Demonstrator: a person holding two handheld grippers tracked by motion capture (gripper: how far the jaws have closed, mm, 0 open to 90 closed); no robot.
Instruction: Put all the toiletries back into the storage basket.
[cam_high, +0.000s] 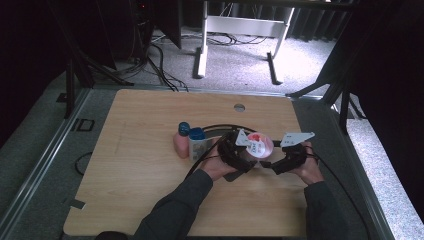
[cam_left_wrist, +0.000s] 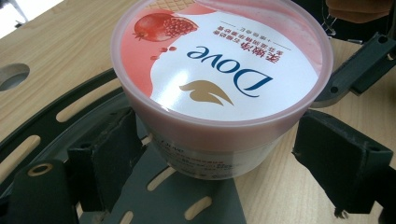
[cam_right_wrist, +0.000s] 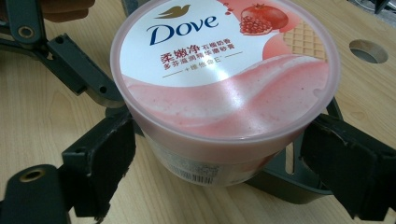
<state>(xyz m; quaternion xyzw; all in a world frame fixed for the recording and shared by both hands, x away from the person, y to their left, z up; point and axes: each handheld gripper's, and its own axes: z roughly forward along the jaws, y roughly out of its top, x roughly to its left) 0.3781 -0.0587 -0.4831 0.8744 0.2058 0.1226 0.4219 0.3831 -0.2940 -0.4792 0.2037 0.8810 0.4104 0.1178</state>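
On the desk (cam_high: 150, 150), right of centre, we see the Dove tub (cam_high: 260, 145) upright with its pink lid on, between both tools; left tool (cam_high: 235, 152) has jaws apart, one pad (cam_left_wrist: 116, 158) touching the tub wall, the other pad just beside it, no clamp yet; right tool (cam_high: 287, 160) likewise spread around the lid rim, contact unclear; we judge one braces the tub while the other turns the lid; pink bottle (cam_high: 181, 142) and blue-capped pack (cam_high: 197, 145) stand near, left of the tub.
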